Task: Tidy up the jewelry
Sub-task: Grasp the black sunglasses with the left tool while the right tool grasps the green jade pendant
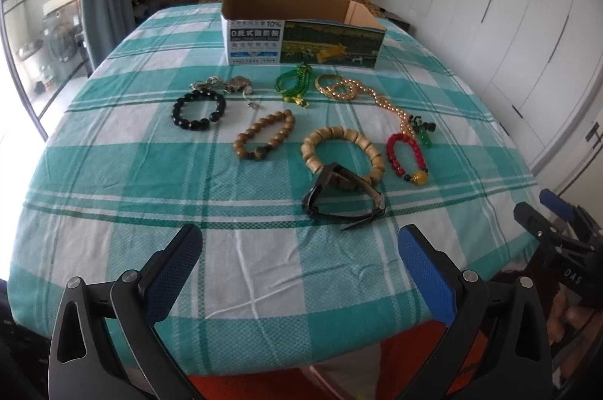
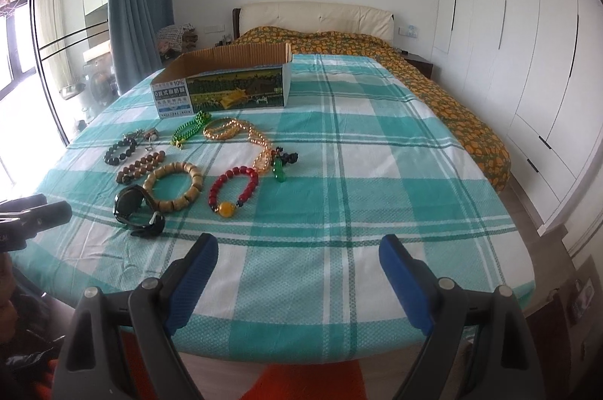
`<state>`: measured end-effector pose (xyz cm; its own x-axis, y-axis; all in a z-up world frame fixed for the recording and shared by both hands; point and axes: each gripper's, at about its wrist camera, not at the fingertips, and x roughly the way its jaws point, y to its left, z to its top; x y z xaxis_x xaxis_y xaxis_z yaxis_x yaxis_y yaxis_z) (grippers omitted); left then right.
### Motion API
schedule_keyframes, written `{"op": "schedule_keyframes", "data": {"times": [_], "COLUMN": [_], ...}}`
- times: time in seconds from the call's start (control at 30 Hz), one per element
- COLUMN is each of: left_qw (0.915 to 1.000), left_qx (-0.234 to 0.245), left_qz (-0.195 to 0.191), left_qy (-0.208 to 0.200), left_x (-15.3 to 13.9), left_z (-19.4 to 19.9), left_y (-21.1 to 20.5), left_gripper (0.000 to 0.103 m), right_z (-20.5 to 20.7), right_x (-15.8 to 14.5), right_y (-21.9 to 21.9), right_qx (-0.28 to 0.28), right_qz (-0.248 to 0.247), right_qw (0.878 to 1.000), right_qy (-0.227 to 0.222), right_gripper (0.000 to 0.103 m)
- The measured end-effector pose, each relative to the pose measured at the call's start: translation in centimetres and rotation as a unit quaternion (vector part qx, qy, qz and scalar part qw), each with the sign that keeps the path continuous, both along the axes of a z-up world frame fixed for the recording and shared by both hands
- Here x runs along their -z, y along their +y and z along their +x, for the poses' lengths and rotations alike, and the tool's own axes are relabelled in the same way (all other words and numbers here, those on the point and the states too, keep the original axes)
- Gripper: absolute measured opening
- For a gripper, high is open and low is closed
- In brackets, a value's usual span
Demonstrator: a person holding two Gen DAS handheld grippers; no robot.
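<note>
Jewelry spread on the checked cloth, all of it ahead of both grippers, none inside the cardboard box at the far side. Judged as the very start of the task: nothing picked up yet.

Left gripper with jaws wide apart, holding nothing, low over the near edge of the cloth. Right gripper also wide and empty, with bare cloth straight ahead and the pieces off to its left.

Nearest to the left gripper: black watch, just ahead and slightly right, leaning against the pale wooden bracelet. Further ahead: brown bead bracelet, black bead bracelet, red bead bracelet, green beads, gold bead necklace.

Next move, probably: forward to the watch, closing on the strap without dragging the pale bracelet along, then a carry over the box wall.

Hard to make out: small metal pieces beyond the black bracelet, too blurred to name. Box floor hidden behind its front wall. Dark charms and green pendant at the necklace end tangled, unclear whether attached.
</note>
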<state>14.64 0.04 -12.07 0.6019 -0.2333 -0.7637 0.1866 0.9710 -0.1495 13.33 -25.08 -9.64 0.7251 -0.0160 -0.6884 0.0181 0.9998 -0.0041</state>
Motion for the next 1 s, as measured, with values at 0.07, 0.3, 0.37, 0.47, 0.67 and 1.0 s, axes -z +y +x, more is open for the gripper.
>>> {"op": "schedule_keyframes", "data": {"times": [0.07,0.3,0.37,0.47,0.67,1.0], "left_qw": [0.9997,0.9965,0.9962,0.9954,0.9963,0.9961], "left_qx": [0.021,0.062,0.062,0.060,0.037,0.025], "left_qz": [0.007,0.055,0.055,0.073,0.077,0.081], "left_qy": [0.004,0.017,0.028,0.015,0.008,0.026], "left_x": [0.9,5.2,6.1,6.7,6.8,6.7], "left_z": [0.4,3.1,4.1,4.8,5.7,6.2], "left_y": [-1.2,-5.2,-5.6,-6.4,-6.5,-6.6], "left_gripper": [0.103,0.103,0.103,0.103,0.103,0.103], "right_z": [0.4,2.1,2.6,3.3,4.7,8.4], "right_x": [1.0,4.3,5.2,6.3,6.9,6.9], "right_y": [-0.1,-0.4,-0.4,-0.5,-0.7,-0.8], "right_qx": [-0.002,-0.005,-0.007,-0.009,-0.014,-0.024], "right_qz": [0.001,-0.011,-0.017,-0.021,-0.009,-0.007], "right_qw": [1.000,0.999,0.998,0.997,0.997,0.992], "right_qy": [0.011,0.049,0.059,0.070,0.071,0.122], "right_gripper": [0.089,0.089,0.089,0.089,0.089,0.103]}}
